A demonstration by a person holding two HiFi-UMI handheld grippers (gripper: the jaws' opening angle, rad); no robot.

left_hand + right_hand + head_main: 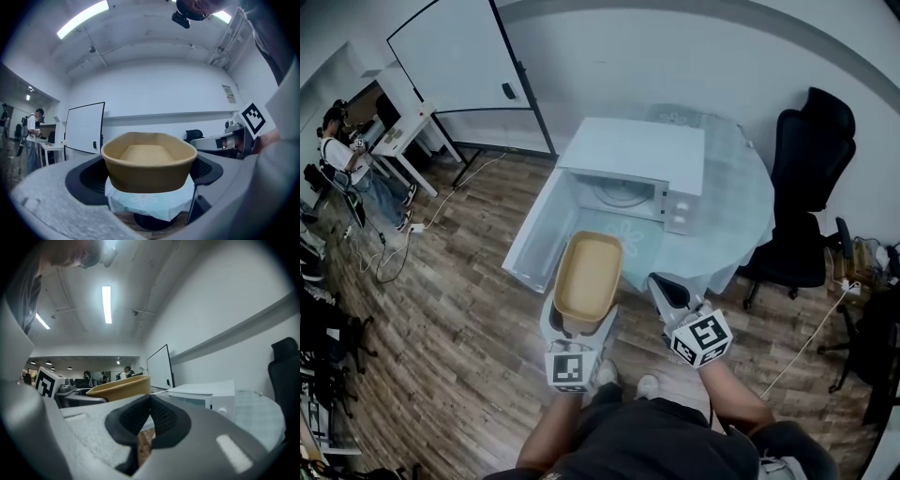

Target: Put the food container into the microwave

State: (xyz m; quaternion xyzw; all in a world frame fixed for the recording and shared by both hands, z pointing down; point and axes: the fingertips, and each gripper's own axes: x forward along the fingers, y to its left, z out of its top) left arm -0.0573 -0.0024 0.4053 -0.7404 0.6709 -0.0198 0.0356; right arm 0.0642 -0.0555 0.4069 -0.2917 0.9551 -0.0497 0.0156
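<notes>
Container [589, 274]: plain tan. Microwave [633, 155]: white. Bench [741, 202] cloth: pale blue-green, faint flower print. Floor [459, 281]: brown wood planks. Chair [811, 169]: black. Marker cubes [569, 368]: black-and-white squares. Left gripper [148, 174]: grey body, black pads. Whiteboard [459, 56]: white, dark frame.

Microwave mouth [619, 195] wide open ahead, door [539, 230] swung out along the left, office chair [811, 169] well off right.

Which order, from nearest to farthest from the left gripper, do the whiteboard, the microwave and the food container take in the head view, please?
1. The food container: held between the left gripper jaws.
2. The microwave: straight ahead, door open.
3. The whiteboard: far back, to the left.
</notes>
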